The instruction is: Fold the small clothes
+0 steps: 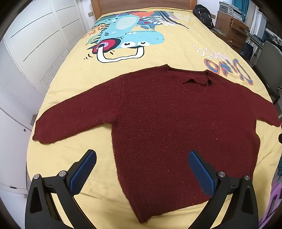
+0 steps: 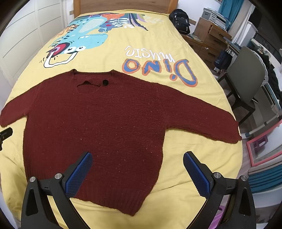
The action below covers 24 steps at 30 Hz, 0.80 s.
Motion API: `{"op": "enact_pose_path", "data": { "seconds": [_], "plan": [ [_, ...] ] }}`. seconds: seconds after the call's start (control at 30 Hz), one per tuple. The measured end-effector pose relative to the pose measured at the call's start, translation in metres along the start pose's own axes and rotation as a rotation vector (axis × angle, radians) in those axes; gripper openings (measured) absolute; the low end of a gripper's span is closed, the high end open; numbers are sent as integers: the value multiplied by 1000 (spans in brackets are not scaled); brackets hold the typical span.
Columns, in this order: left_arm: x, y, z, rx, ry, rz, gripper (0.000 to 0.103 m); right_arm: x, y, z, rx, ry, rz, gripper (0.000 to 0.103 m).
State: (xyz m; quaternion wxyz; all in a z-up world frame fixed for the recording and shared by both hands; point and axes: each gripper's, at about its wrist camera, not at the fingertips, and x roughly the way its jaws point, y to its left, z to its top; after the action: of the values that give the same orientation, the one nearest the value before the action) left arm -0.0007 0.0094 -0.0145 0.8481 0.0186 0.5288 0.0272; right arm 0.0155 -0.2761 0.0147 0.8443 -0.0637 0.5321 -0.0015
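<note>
A dark red knitted sweater (image 1: 167, 123) (image 2: 98, 126) lies flat on the yellow bedspread (image 1: 176, 49) (image 2: 109, 58), both sleeves spread out, neck at the far side and hem toward me. My left gripper (image 1: 141, 158) hovers open above the hem's left corner, holding nothing. Over the hem's right corner my right gripper (image 2: 137, 160) also stands open with nothing between its blue pads (image 2: 79, 174). A black part of the left gripper shows at the left edge of the right wrist view.
White wardrobe doors (image 1: 35, 44) run along the bed's left side. To the right stand a grey chair (image 2: 246, 77), a wooden drawer unit (image 2: 211, 35) and a black backpack (image 2: 181, 19). A wooden headboard (image 1: 141, 5) closes the far end.
</note>
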Motion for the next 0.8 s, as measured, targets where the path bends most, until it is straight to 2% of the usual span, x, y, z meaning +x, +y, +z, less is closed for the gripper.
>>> {"op": "enact_pose_path", "data": {
  "seconds": [0.5, 0.67, 0.8],
  "plan": [
    [0, -7, 3, 4, 3, -29, 102, 11, -13, 0, 36, -19, 15, 102],
    [11, -10, 15, 9, 10, -41, 102, 32, -59, 3, 134, -55, 4, 102],
    [24, -11, 30, 12, 18, -24, 102, 66, -126, 6, 283, -39, 7, 102]
  ]
}}
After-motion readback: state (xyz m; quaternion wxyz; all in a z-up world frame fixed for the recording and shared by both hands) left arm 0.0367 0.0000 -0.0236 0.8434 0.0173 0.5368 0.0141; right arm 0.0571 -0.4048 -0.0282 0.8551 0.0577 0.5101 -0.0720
